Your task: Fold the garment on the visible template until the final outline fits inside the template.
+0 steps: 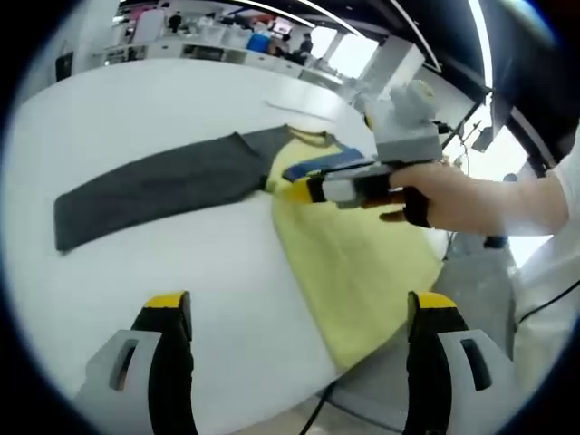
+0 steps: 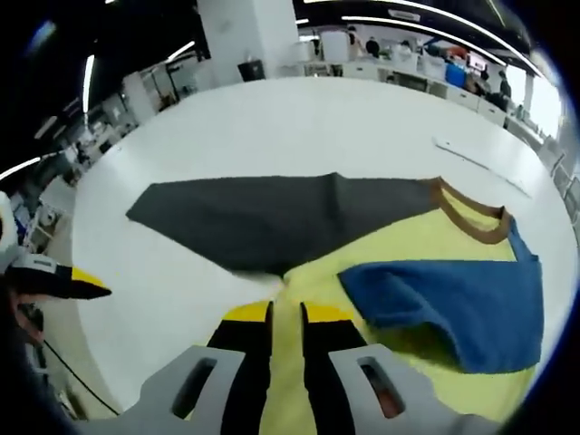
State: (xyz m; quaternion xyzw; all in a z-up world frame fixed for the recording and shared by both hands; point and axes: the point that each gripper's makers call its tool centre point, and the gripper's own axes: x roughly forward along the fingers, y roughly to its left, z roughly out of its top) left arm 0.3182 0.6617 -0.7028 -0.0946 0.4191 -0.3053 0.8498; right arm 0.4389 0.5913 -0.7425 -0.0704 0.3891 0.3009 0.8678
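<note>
Right gripper [image 2: 286, 319] pinches garment's [image 2: 299, 217] yellow edge

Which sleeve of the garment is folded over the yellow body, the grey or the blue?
The blue sleeve: it lies folded on the yellow body. The grey sleeve stretches flat across the white table.

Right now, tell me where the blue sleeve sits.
In the right gripper view, the blue sleeve lies folded over the yellow body, right of the right gripper, below the brown collar.

Soft matt cloth garment [image 2: 399, 263] in yellow, grey and fuzzy blue lies on a smooth, matt white table [image 2: 299, 127]. Gripper fingers [image 1: 168, 358] look like hard plastic.
</note>
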